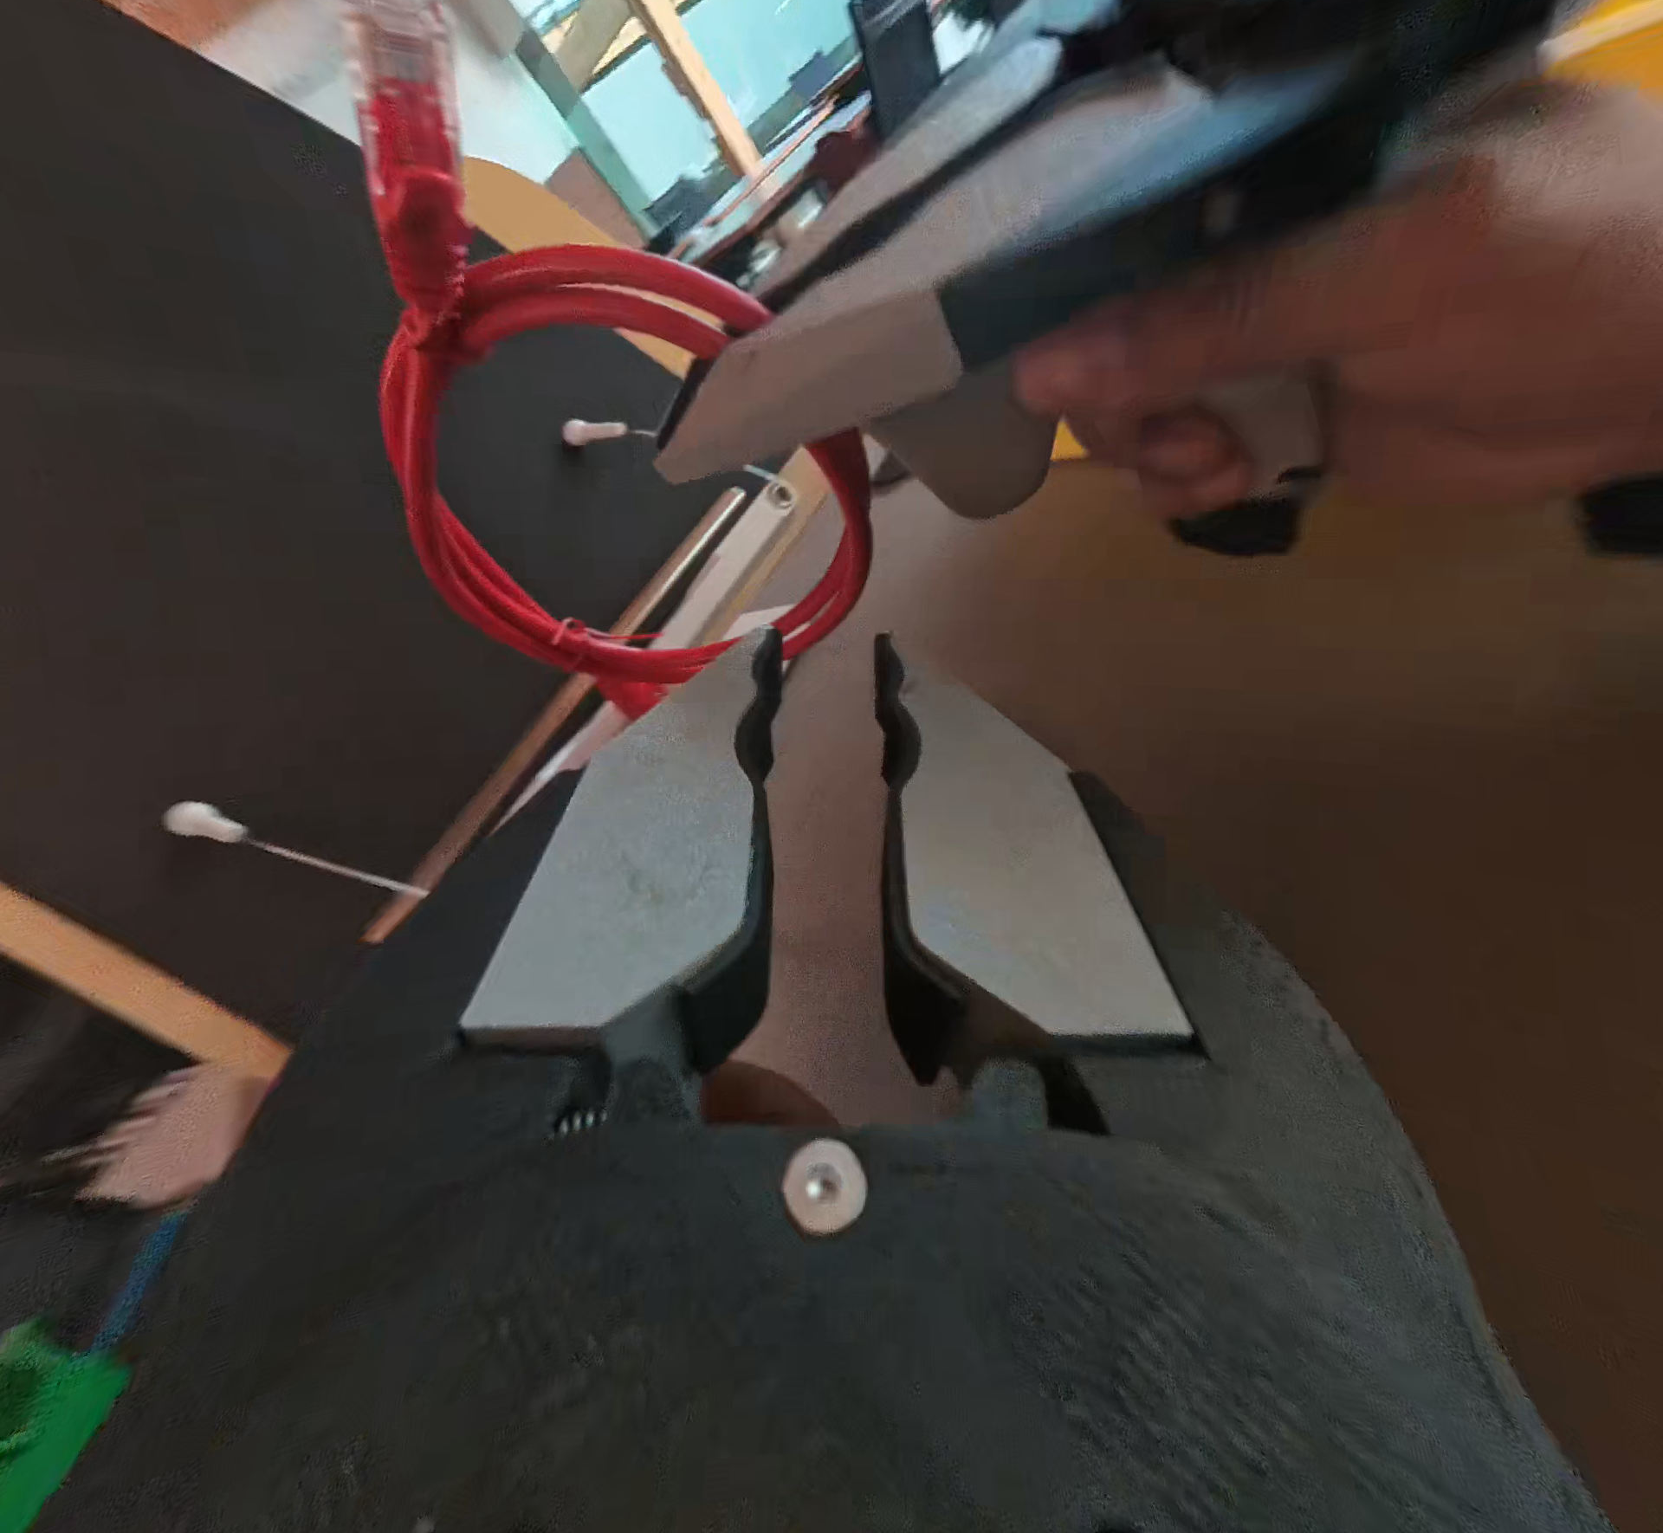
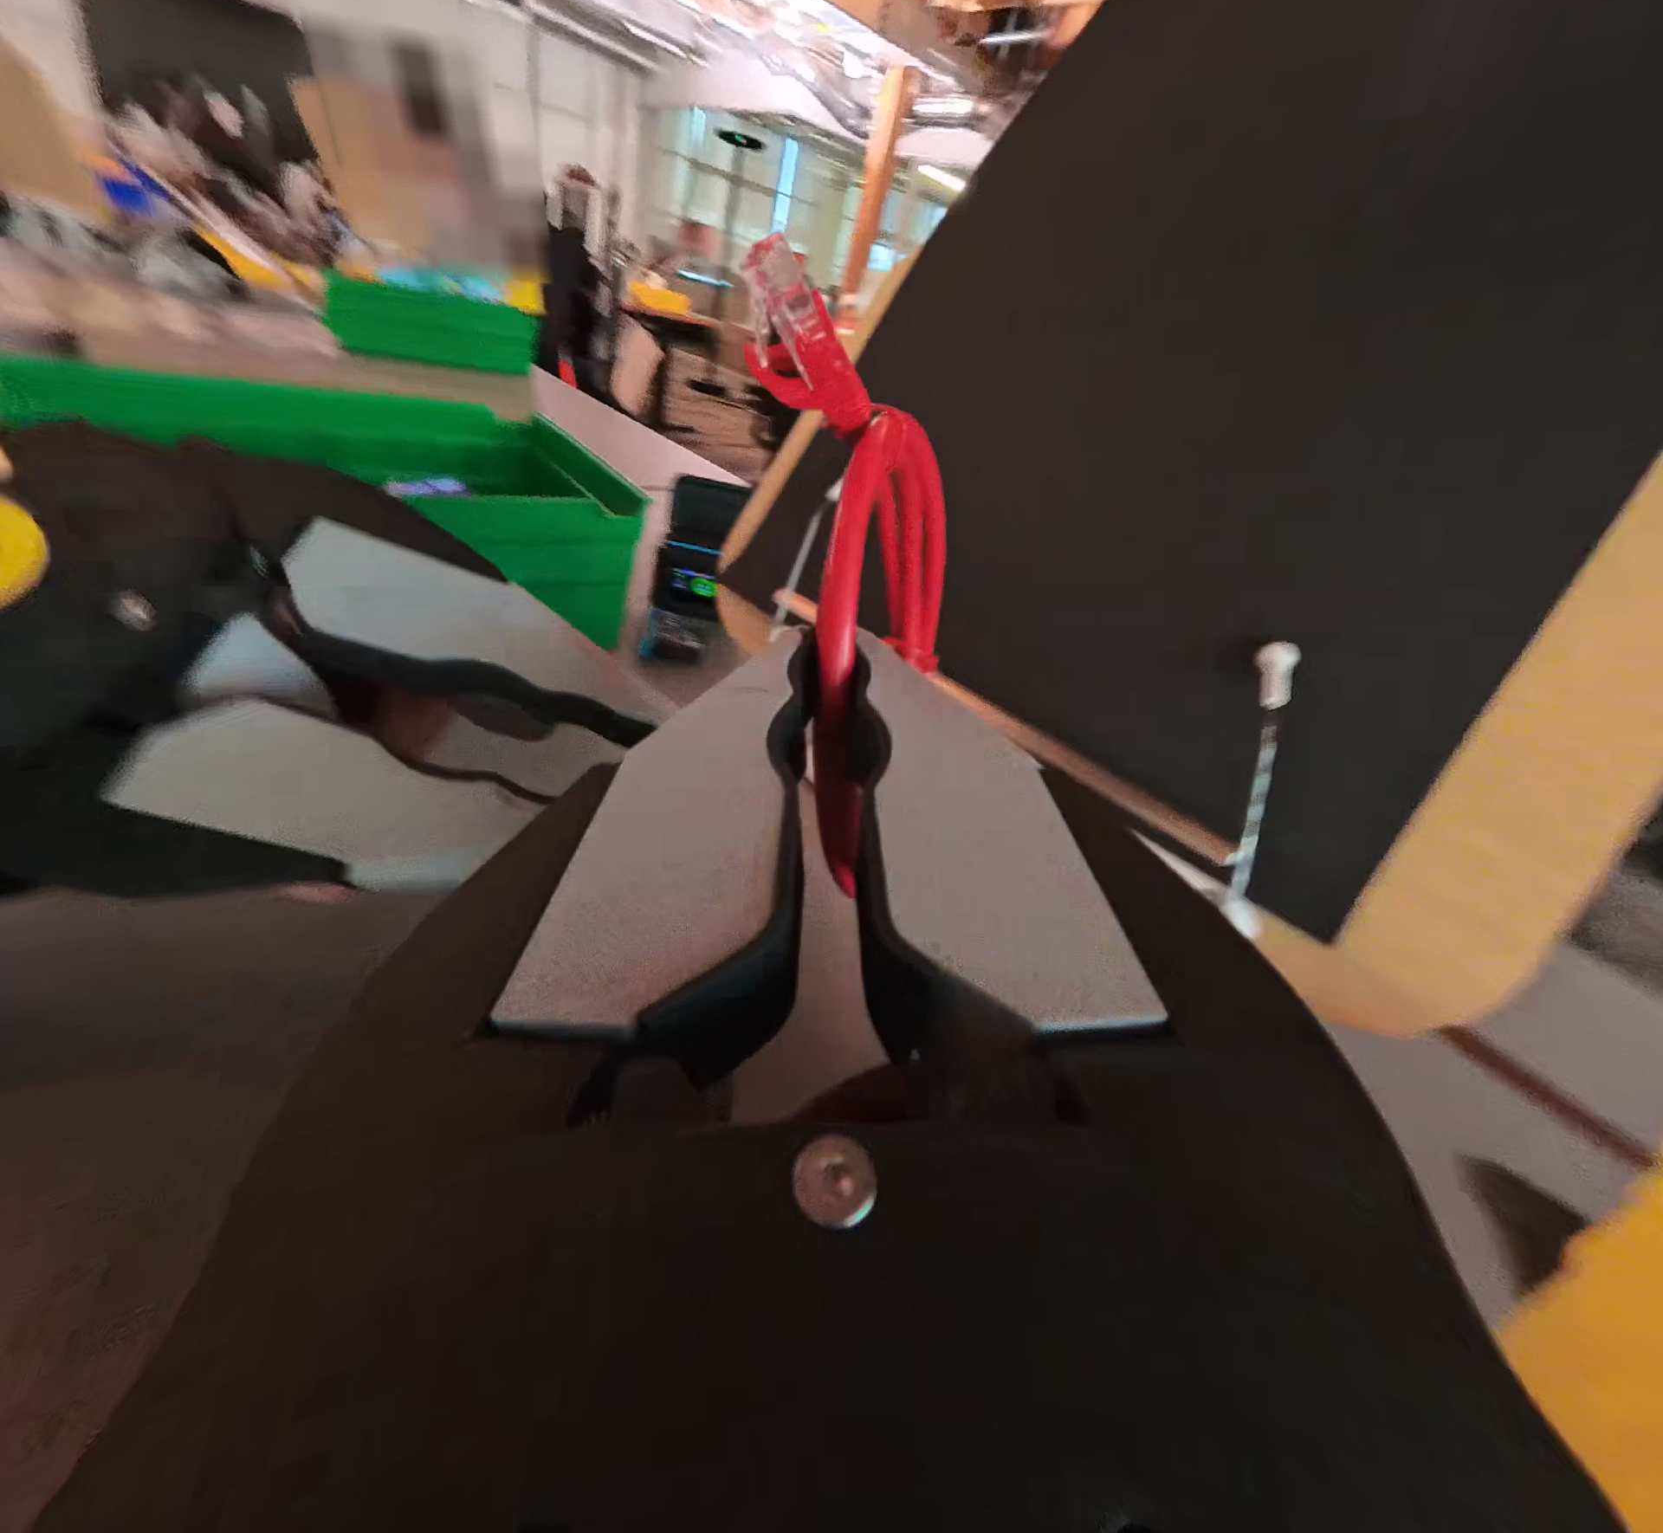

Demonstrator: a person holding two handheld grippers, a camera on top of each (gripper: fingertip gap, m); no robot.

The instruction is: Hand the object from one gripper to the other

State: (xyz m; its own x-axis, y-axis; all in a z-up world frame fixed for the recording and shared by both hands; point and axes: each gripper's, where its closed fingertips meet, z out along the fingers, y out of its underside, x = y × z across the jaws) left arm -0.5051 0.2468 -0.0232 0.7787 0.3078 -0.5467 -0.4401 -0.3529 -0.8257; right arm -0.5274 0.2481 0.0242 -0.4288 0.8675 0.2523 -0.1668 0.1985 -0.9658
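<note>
Right wrist view shows the right tool clamped on one side of the coiled red cable, the strands pinched in the notch near its fingertips. Gripped at the rim like this, the coil stands up off the tool, its clear-tipped plug pointing up, so most of the loop hangs free for the other tool to take. In the left wrist view the left tool is parted to a moderate gap and holds nothing; its tips sit just beside the lower arc of the coil, seemingly lined up to close on the side opposite the right tool's grip. The cable is in the air, clear of the black board behind it. By my reading, the handover is approaching but not yet made.
</note>
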